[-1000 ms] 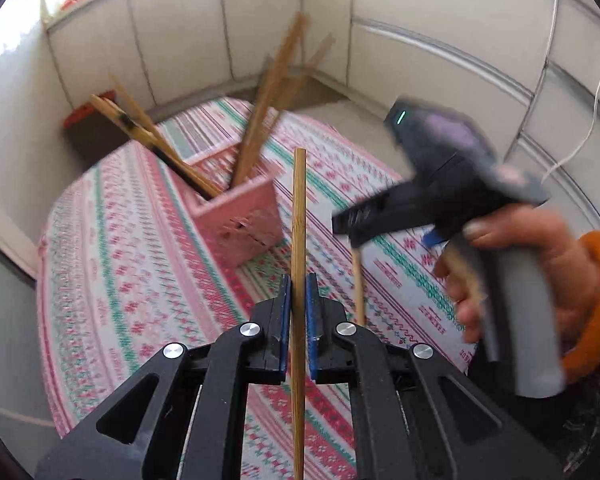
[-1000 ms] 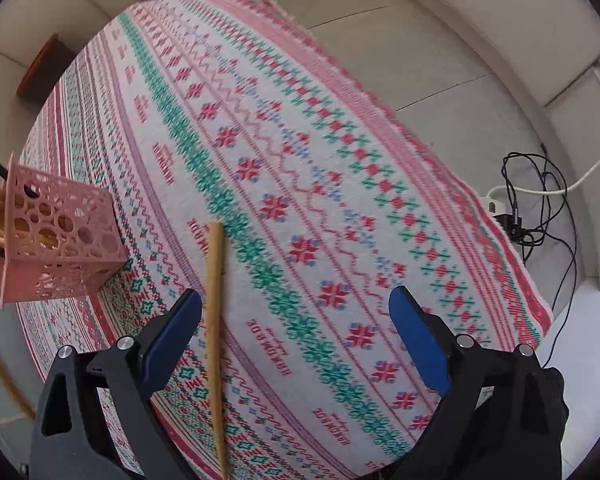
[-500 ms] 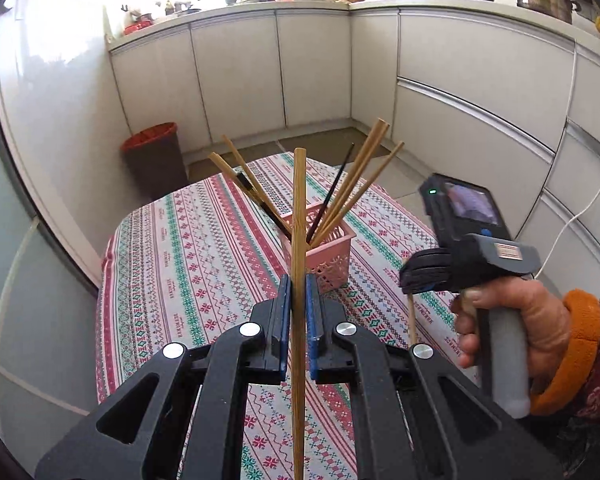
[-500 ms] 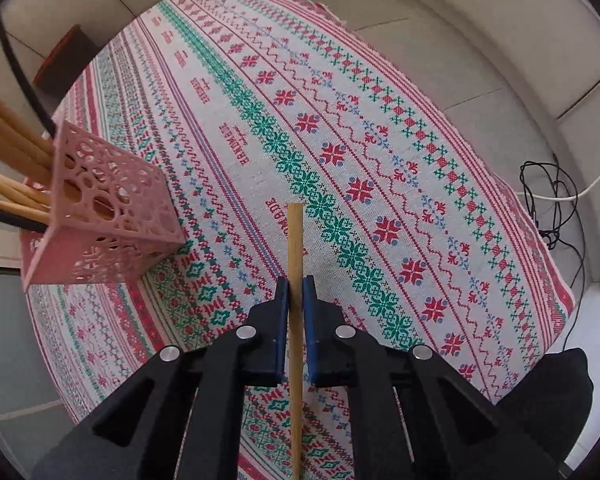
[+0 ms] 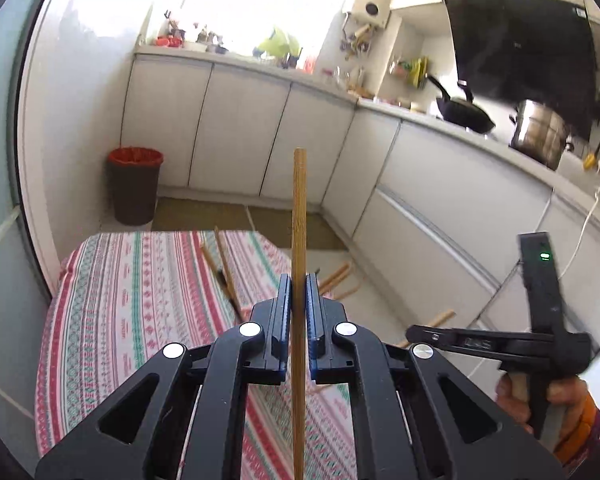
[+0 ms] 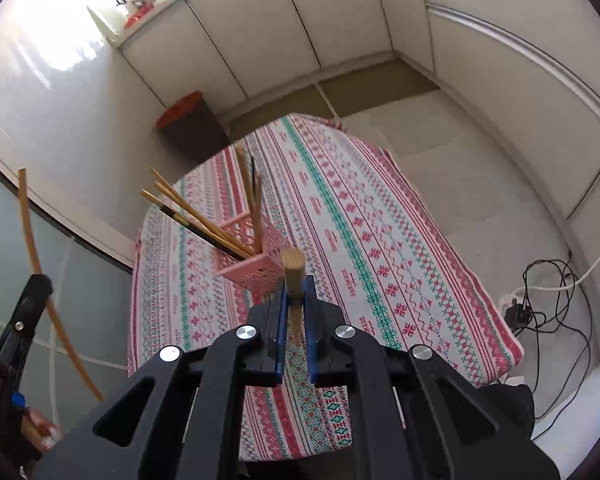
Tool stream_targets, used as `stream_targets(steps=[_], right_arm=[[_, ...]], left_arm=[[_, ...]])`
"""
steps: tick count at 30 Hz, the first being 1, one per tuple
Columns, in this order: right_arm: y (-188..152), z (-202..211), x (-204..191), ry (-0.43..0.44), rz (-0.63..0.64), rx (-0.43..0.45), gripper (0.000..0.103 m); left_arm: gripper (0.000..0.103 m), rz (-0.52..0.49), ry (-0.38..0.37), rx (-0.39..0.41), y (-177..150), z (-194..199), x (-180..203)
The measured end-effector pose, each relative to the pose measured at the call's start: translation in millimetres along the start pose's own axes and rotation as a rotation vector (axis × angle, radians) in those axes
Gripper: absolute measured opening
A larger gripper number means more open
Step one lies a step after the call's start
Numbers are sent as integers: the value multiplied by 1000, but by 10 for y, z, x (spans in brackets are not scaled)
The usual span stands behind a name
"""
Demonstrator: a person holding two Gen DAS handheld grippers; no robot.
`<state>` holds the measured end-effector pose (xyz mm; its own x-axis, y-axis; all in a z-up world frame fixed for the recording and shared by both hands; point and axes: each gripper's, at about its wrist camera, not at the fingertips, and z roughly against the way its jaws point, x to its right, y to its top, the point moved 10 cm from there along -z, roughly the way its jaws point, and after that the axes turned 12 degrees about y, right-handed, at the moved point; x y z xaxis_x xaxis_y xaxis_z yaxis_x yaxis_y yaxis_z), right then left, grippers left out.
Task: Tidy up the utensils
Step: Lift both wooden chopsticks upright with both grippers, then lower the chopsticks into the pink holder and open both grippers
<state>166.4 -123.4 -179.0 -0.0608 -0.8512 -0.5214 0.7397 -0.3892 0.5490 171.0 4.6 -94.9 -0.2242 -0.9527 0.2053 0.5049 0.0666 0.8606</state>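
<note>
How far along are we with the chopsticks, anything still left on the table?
Done: several chopsticks already stand in the pink basket. In hand: the left gripper is shut on one bamboo chopstick, and the right gripper is shut on another chopstick, both above the tablecloth. Left: dropping these two into the basket. No loose chopstick shows on the visible cloth.

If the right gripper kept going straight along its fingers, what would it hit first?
Probably the pink basket: it sits just beyond the right gripper, slightly left of the held chopstick. Depth is uncertain.

No legible text or labels
</note>
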Motion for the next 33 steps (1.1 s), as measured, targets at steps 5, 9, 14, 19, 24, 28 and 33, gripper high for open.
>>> stream_targets(steps=[5, 9, 14, 19, 24, 28, 33], right_arm=[[439, 368, -301, 77, 53, 87, 8], [729, 553, -513, 137, 68, 129, 8], [986, 552, -603, 158, 75, 154, 8], [1151, 396, -623, 151, 95, 161, 8], [1242, 216, -586, 126, 123, 172, 8], [1266, 50, -511, 117, 114, 163, 8], [1251, -70, -476, 109, 104, 149, 8]], left_arm=[[6, 49, 48, 98, 368, -180, 31], [6, 78, 98, 135, 547, -422, 20], [6, 88, 155, 173, 611, -771, -19], [6, 99, 167, 189, 614, -1120, 6], [7, 66, 178, 202, 523, -1367, 69], [9, 49, 182, 167, 299, -1487, 40], [13, 70, 183, 161, 290, -1287, -109]])
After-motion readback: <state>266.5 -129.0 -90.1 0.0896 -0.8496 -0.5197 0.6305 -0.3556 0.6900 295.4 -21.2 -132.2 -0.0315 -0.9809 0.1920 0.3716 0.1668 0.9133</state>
